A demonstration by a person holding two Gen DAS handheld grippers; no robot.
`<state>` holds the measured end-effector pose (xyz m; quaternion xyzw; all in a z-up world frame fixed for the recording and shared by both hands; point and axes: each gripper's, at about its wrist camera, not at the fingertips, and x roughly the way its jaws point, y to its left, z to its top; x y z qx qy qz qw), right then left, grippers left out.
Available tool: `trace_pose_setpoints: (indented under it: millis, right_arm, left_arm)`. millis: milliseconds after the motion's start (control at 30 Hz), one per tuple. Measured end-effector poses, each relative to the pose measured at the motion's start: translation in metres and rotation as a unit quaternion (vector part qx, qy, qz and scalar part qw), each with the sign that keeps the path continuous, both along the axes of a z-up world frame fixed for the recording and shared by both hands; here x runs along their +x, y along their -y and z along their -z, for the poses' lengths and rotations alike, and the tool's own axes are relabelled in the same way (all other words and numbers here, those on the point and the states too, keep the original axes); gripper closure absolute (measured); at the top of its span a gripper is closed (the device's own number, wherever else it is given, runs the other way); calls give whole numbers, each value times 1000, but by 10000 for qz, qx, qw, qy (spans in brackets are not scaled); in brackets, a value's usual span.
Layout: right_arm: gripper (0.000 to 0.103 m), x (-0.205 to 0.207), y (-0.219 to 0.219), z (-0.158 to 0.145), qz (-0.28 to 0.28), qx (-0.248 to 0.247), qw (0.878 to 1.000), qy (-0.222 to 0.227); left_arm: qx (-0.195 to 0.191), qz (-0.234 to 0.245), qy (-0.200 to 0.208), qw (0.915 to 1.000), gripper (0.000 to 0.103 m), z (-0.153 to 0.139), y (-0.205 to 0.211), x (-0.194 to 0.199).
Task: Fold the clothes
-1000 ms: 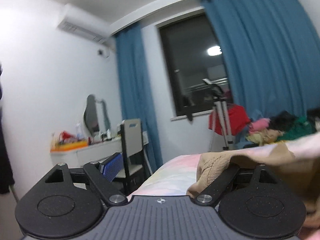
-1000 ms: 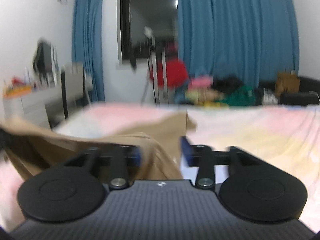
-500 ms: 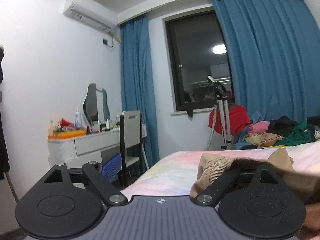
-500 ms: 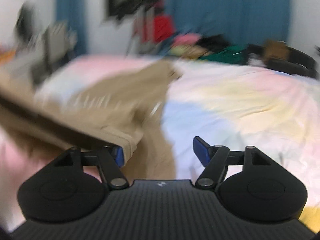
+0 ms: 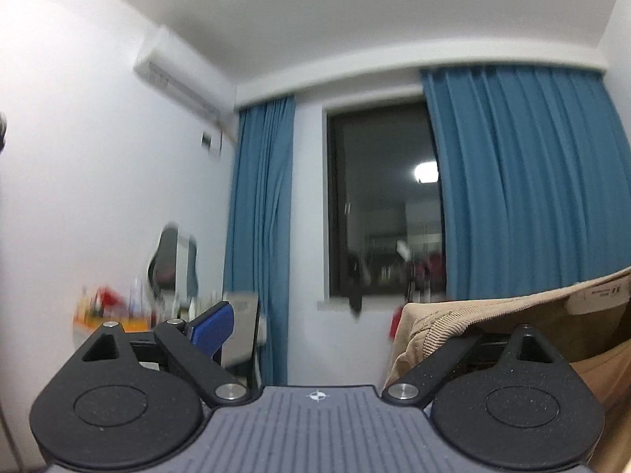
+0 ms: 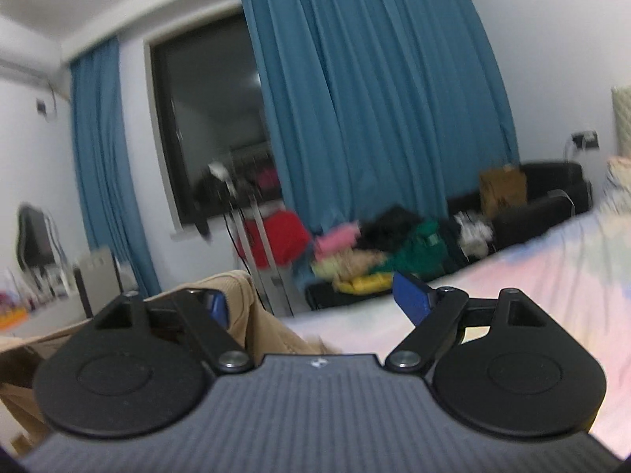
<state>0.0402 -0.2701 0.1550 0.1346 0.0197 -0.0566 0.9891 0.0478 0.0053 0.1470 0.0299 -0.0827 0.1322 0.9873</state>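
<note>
A tan corduroy garment (image 5: 493,315) is lifted off the bed and hangs between my two grippers. In the left wrist view it drapes over the right finger and hides it, while the blue pad of the left finger (image 5: 213,325) is bare. The left gripper (image 5: 315,323) has its jaws wide and still opening, with no cloth pinched between the pads. In the right wrist view the tan garment (image 6: 268,331) hangs over the left finger. The right gripper (image 6: 313,301) stands wide, its right pad (image 6: 410,295) free over the bed.
A bed with a pastel sheet (image 6: 512,276) lies below and to the right. A pile of coloured clothes (image 6: 374,252), a tripod (image 6: 244,220) and a black sofa (image 6: 544,197) stand under the blue curtains. A dresser with a mirror (image 5: 173,264) and a chair sit at the left.
Both grippers have risen, carrying the tan garment up with them. The bed has dropped out of the left wrist view. The right jaws have spread wider.
</note>
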Motion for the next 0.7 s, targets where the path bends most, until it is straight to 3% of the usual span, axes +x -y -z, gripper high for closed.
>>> trace_pose_setpoints:
  millis: [200,400,567,700]
  right_arm:
    - [21,-15,14,-125,-241,-110,9976,643]
    - [20,-53,20,-219,-370,-397,9911,1214]
    - [19,-84,34,-263,-605,-442,9879,1362]
    - [19,-101,41,-275,-782,-424,9870,1335]
  left_arm:
    - [-96,233,365,9990,7,-133,-7,7]
    - [265,253,866,9956,3,-235,-4,-28]
    - [663,408,1068,9912,2,-292,-1,-59]
    - [803,580,1062,9894,1,-307,-1,-80]
